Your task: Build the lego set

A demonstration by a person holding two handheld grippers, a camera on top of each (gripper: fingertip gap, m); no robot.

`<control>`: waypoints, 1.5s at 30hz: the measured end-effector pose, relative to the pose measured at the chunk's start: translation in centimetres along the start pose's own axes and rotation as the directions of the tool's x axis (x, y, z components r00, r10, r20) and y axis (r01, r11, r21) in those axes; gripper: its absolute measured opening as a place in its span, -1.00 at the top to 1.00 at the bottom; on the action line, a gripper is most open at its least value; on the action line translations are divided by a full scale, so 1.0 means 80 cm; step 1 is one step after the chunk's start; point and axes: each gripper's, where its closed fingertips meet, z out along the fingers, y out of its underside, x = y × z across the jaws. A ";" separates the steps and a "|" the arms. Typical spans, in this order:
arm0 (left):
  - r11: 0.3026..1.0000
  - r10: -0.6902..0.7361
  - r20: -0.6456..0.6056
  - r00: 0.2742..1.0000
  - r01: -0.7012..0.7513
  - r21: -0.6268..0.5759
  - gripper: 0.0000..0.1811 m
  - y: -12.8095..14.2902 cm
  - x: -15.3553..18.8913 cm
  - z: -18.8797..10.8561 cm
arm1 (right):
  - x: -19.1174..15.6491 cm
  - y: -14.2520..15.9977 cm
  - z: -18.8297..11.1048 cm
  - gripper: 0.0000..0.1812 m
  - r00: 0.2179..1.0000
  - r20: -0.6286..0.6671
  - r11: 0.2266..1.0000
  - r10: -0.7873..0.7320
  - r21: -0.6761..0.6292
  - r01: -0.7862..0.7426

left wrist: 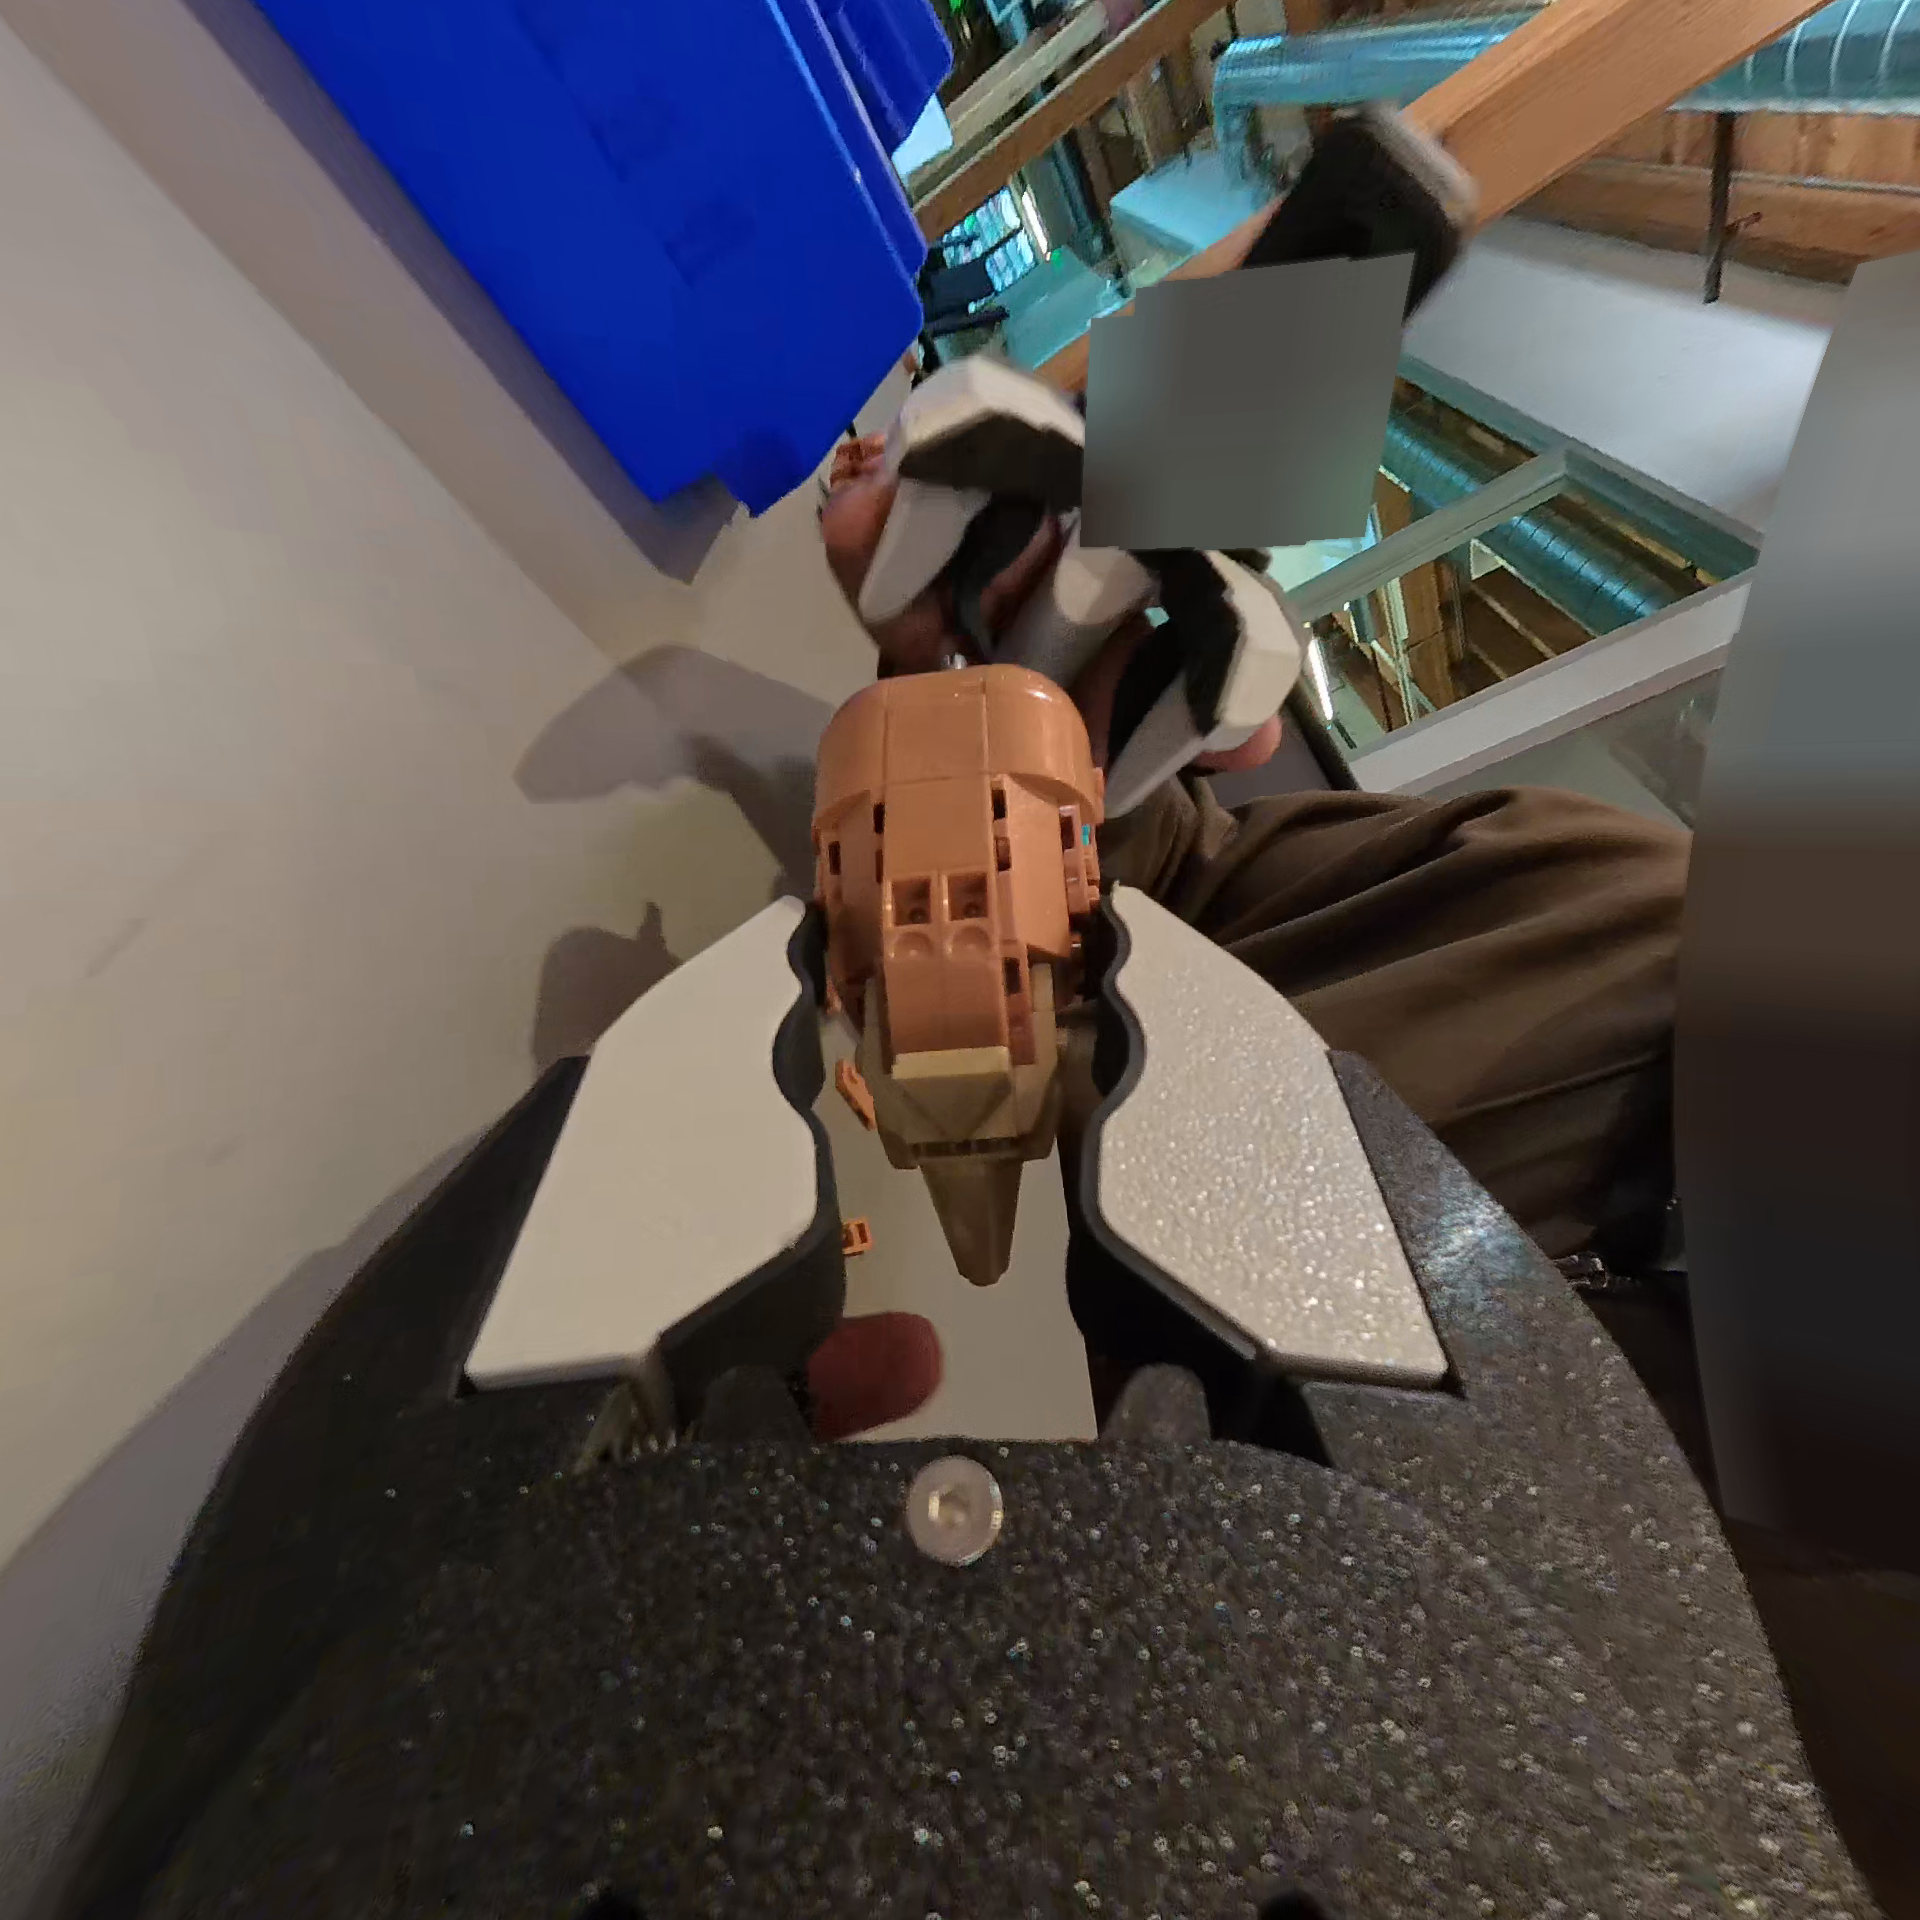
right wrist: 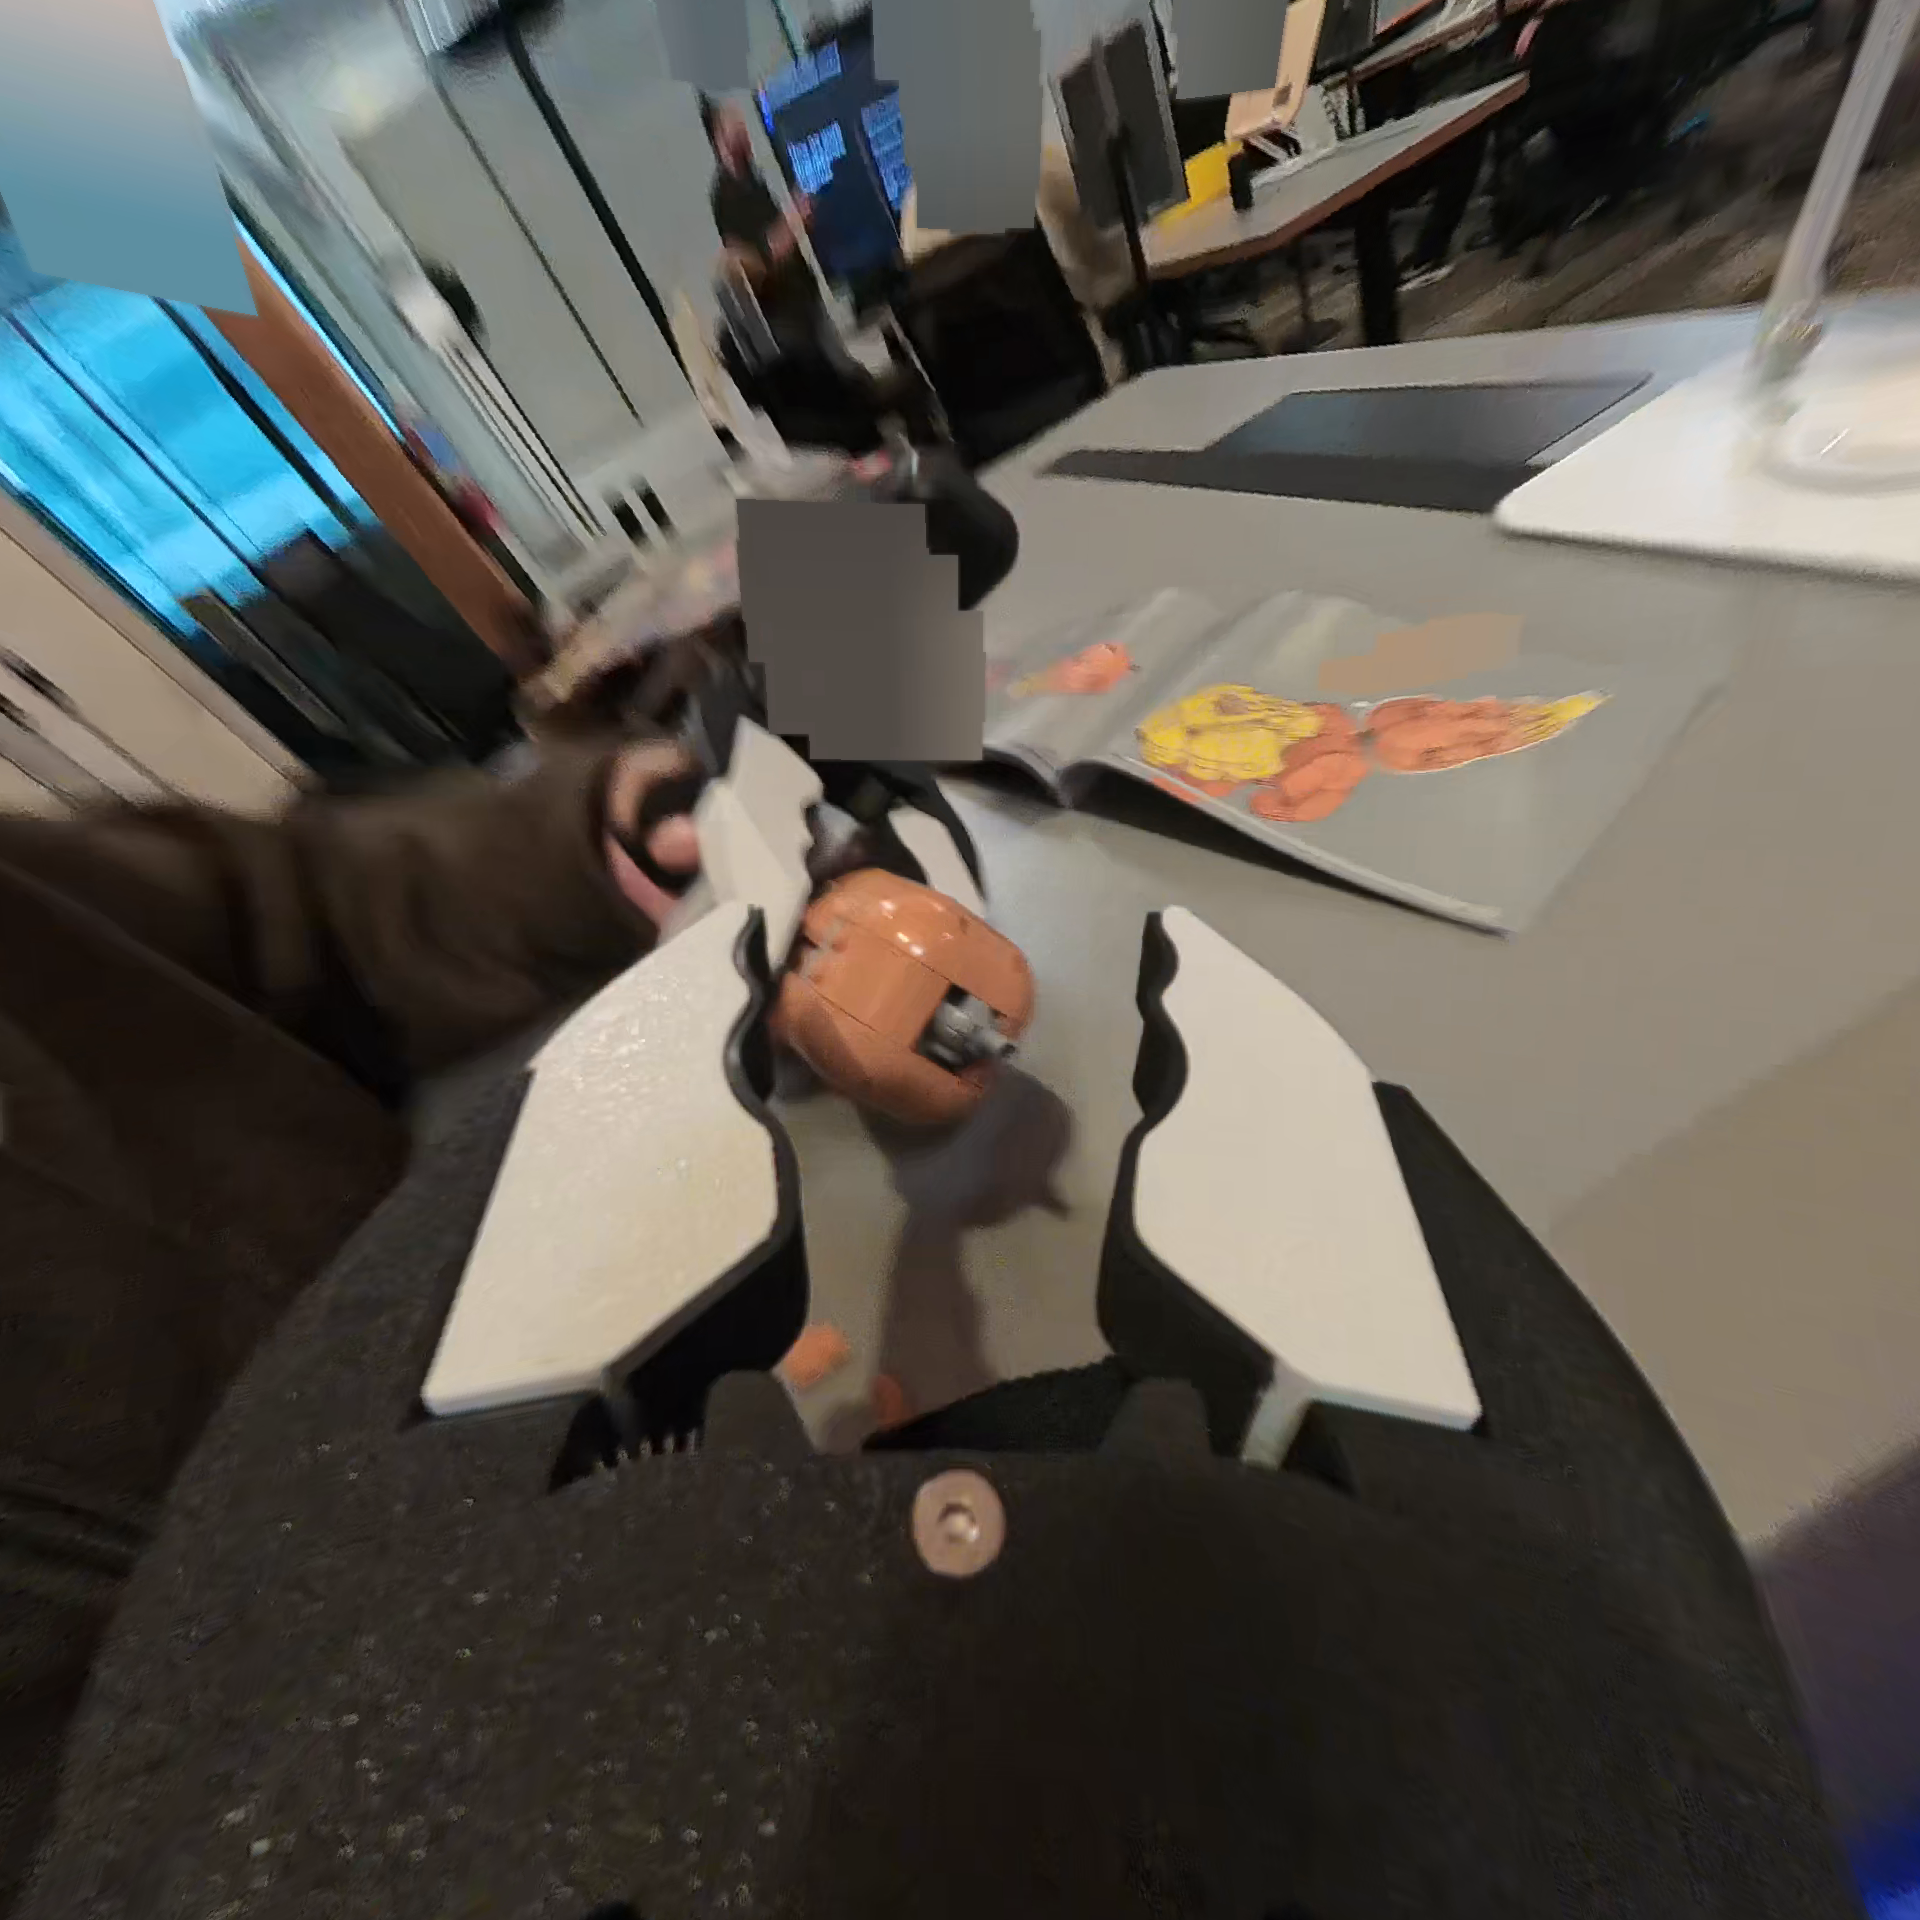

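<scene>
A partly built lego model (left wrist: pixel 951 821), orange-brown with a tan pointed end, is clamped between my left gripper's (left wrist: pixel 961 925) fingers and held above the table. In the right wrist view the same model (right wrist: pixel 894 997) shows as a rounded orange body with a grey joint, held by the left gripper's fingers (right wrist: pixel 758 842). My right gripper (right wrist: pixel 956 925) is open and empty, its jaws wide apart, just in front of the model. It also shows in the left wrist view (left wrist: pixel 1039 644), beyond the model, with its fingers spread.
An open instruction booklet (right wrist: pixel 1299 727) lies on the grey table (right wrist: pixel 1455 1091) to the right. Small loose orange pieces (right wrist: pixel 821 1356) (left wrist: pixel 857 1236) lie under the grippers. Blue bins (left wrist: pixel 623 229) stand by the wall. A black mat (right wrist: pixel 1403 436) and a white stand base (right wrist: pixel 1714 499) are farther back. Left tips to right tips: about 6 cm.
</scene>
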 end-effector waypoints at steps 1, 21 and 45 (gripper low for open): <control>1.000 -0.005 0.004 1.000 0.005 -0.017 0.45 0.003 -0.001 0.003 | 0.004 0.007 -0.005 0.23 0.991 -0.041 0.990 -0.131 -0.050 0.129; 0.994 -0.110 0.154 0.982 0.110 0.008 0.45 0.005 -0.032 0.033 | -0.017 0.076 0.002 0.01 0.825 -0.055 0.790 -0.563 -0.330 0.517; 0.964 0.149 0.452 0.879 -0.231 0.131 0.09 -0.019 -0.032 -0.020 | 0.026 0.104 -0.001 0.40 0.884 -0.140 0.806 -0.447 -0.491 0.330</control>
